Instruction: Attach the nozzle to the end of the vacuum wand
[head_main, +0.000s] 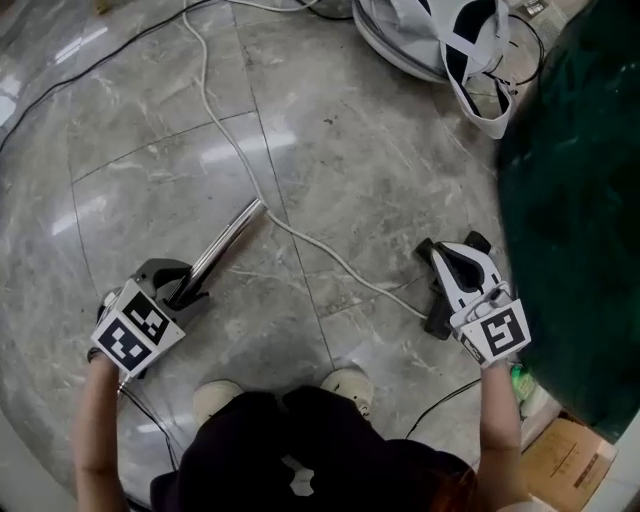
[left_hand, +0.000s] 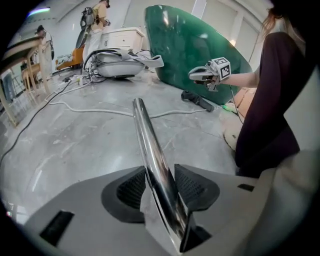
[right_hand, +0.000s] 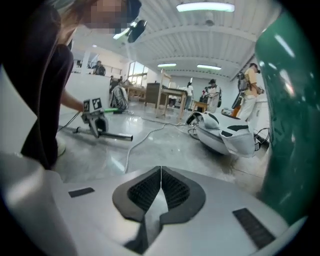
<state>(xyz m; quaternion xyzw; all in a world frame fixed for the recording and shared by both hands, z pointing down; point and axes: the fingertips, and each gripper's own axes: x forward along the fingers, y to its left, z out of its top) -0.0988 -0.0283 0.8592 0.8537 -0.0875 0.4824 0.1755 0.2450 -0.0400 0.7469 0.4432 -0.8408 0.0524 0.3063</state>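
Left gripper: jaws clamped on near end of vacuum wand; chrome tube, stiff, likely slick, may twist in the pads; far end points away over the floor. Right gripper: jaws together, empty; black nozzle lies on floor just beneath; probably light plastic, best taken by its body.

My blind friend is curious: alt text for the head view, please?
Seen from above, the left gripper grips a metal wand over a grey marble floor. The right gripper, shut and empty, hovers above a black part; a white cable lies between.
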